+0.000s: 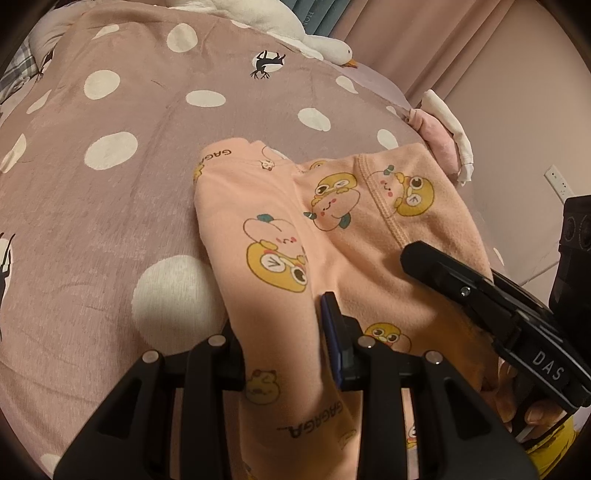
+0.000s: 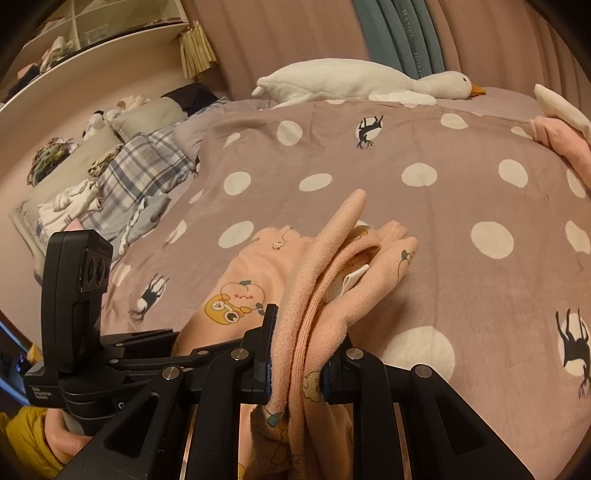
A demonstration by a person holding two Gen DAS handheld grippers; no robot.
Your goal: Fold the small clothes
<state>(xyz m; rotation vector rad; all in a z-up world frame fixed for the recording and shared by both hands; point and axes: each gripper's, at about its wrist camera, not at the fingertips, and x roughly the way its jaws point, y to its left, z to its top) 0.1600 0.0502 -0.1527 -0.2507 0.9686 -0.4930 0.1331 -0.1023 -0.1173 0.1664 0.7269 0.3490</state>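
On the spotted blanket (image 1: pixel 110 221) the peach garment (image 1: pixel 332 221) lay ahead of us, long axis running away. We held its near edge bunched in both narrow-set grippers, left (image 1: pixel 291 354) and right (image 2: pixel 299 365), equally near.

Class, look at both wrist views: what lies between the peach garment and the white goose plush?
Only bare polka-dot blanket between peach garment and goose plush, clearest in the right wrist view.

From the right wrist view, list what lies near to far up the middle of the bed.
Right tongs clamping the peach garment → spotted blanket → white goose plush → pink curtain.
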